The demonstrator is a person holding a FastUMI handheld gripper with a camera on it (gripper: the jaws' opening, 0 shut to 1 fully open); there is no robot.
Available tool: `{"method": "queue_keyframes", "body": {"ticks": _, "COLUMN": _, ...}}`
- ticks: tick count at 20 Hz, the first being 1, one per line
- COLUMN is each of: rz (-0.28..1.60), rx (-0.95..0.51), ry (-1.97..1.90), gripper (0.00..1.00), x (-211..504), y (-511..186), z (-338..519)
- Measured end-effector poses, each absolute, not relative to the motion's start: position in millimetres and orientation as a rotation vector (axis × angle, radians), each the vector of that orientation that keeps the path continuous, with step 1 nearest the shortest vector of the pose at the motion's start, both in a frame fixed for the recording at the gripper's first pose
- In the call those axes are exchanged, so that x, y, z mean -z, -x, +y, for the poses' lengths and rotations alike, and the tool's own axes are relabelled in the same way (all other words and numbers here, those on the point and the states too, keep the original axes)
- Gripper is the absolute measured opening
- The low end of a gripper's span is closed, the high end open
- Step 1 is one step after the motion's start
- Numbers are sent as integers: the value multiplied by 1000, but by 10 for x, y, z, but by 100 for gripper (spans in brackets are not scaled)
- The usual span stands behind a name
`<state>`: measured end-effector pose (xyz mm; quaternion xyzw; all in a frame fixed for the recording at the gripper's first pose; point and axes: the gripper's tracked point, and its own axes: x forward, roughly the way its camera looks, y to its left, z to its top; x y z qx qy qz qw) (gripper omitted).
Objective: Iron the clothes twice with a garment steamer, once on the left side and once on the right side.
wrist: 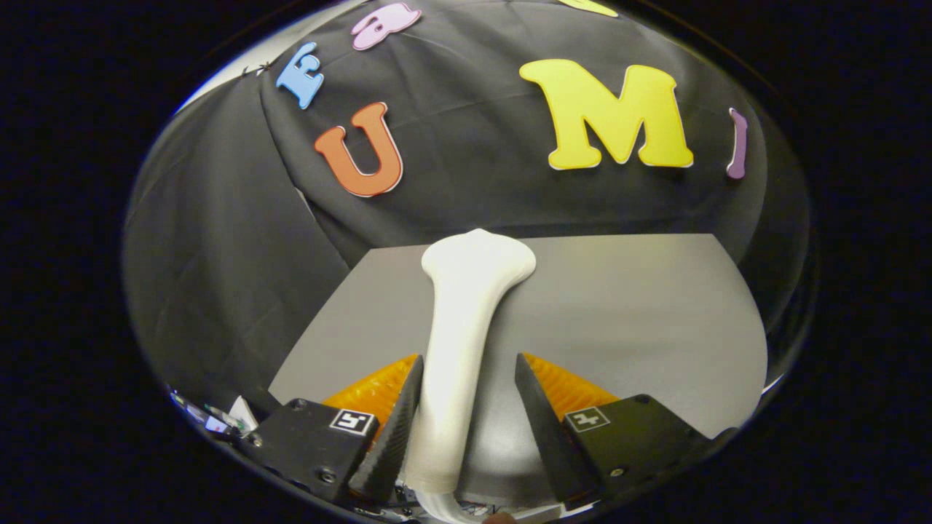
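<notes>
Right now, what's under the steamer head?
The white steamer stands between the gripper fingers; the left finger touches it, the right stands apart. Around its head lies bare grey table, black cloth wall beyond. The patch directly under the head is covered.

My claw [466, 407] is showing two wedge-shaped fingers [397, 429] with a woven texture. Boxy mounts are sitting outside each one, each wearing a small square marker [352, 421] and round screws [328, 477]. Ribbed panels are peeking up behind them.
</notes>
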<state>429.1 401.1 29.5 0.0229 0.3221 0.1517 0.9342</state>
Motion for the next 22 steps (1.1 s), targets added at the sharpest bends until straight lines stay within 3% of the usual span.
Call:
{"method": "queue_keyframes", "body": {"ticks": 8, "rz": 683, "rx": -233, "ry": -53, "gripper": 47, "x": -202, "y": -4371, "z": 4143}}
{"method": "queue_keyframes", "body": {"ticks": 13, "rz": 650, "rx": -227, "ry": -75, "gripper": 38, "x": -221, "y": -4370, "z": 4136}}
{"method": "queue_keyframes", "body": {"ticks": 22, "rz": 466, "rx": -285, "ry": -125, "gripper": 36, "x": -772, "y": -3903, "z": 3915}}
